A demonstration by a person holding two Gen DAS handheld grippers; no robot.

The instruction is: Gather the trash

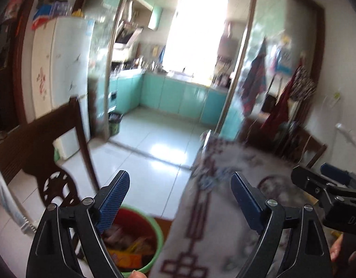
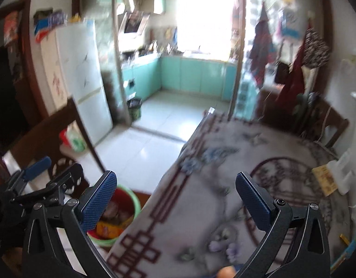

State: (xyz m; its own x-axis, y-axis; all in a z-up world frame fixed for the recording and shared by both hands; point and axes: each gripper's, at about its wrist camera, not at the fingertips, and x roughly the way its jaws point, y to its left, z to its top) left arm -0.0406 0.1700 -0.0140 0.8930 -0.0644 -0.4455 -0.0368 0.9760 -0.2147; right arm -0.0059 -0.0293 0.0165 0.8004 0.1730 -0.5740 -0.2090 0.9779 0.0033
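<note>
Right now both tools are raised over the near end of a table (image 2: 201, 185) covered in a pale cloth with dark red borders and a round medallion. Everything is smeared by blur, so fine detail is lost.

The left tool (image 1: 179, 194) has its blue-padded fingers spread wide, with nothing between them. The right tool (image 2: 175, 194) is likewise spread wide and empty; it also shows at the right edge of the left camera's view, level with the left tool.

Beside the table's left edge, down on the tiled floor, stands a green bin (image 2: 137, 202) with a red lining, already holding wrappers and an orange packet (image 2: 108, 229). On the table's far right side, away from the bin, lies a yellow card or wrapper (image 2: 325, 180) just beside a white plastic object (image 2: 342, 173). More small scraps lie at the table's near right edge, too blurred to name.

The next pick looks to be that yellow piece. To do it well, the right tool should slow down so the view steadies, come in low and flat to the cloth, straddle one edge of the piece, and close without pinching the cloth. Carrying it across to the bin calls for keeping clear of the left tool.
</note>
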